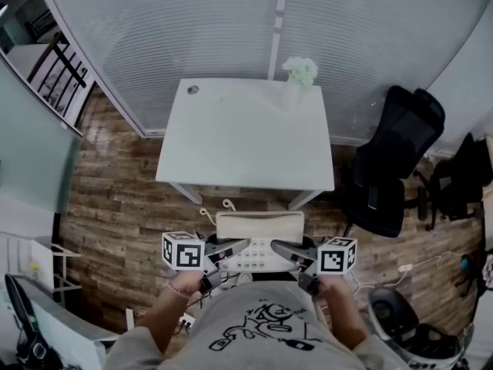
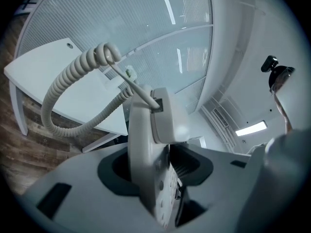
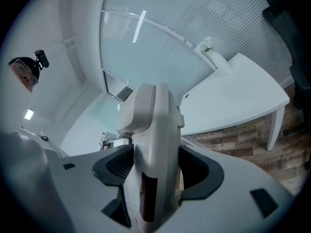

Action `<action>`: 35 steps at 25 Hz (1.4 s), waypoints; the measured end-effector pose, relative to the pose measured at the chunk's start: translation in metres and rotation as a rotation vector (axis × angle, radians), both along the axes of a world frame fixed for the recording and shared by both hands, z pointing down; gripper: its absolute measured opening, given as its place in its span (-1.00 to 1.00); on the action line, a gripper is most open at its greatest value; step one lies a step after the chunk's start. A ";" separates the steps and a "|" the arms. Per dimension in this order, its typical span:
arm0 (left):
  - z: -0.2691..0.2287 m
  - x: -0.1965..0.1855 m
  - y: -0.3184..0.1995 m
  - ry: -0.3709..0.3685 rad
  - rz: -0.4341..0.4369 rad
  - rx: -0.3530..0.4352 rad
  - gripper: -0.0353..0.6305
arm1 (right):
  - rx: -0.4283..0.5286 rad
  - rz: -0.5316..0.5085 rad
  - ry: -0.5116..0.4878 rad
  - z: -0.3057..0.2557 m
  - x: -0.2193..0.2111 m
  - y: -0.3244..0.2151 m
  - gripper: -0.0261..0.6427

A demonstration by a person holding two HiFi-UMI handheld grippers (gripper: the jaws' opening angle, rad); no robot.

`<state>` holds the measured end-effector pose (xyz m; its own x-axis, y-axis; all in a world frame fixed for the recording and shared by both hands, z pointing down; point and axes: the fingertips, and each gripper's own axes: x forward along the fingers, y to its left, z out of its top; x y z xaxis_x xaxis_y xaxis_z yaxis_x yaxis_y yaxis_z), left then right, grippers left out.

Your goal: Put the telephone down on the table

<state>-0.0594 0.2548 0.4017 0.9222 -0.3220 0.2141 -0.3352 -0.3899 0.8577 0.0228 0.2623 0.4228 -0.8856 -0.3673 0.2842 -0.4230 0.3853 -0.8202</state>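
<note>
Wood floor [image 1: 115, 199] surrounds the white surface [image 1: 231, 137]. The telephone [image 1: 259, 230] hangs just short of its near edge, with the jaws of the left gripper [image 1: 235, 249] and right gripper [image 1: 283, 251] clamped on its sides. This is the carrying step; the next move calls for bringing the telephone forward and lowering it level.

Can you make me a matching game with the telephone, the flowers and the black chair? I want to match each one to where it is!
Things:
1. telephone
2. flowers
3. chair

Places:
A. on the floor, right of the table
B. held between the left gripper and the right gripper
C. at the table's far edge

Pairs: 1-B, 2-C, 3-A
</note>
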 end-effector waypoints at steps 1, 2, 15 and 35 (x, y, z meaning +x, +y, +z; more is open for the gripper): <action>0.000 0.002 -0.006 -0.006 -0.001 0.001 -0.34 | 0.000 -0.002 -0.001 0.001 0.002 -0.006 -0.02; -0.001 0.004 -0.013 -0.016 -0.002 0.001 -0.34 | -0.001 -0.003 -0.004 0.001 0.005 -0.013 -0.02; 0.001 0.043 -0.107 -0.020 -0.028 -0.015 -0.33 | -0.017 -0.020 -0.006 0.002 0.043 -0.108 -0.02; 0.010 0.097 -0.192 -0.023 -0.072 -0.026 -0.33 | -0.038 -0.053 -0.027 0.012 0.097 -0.194 -0.02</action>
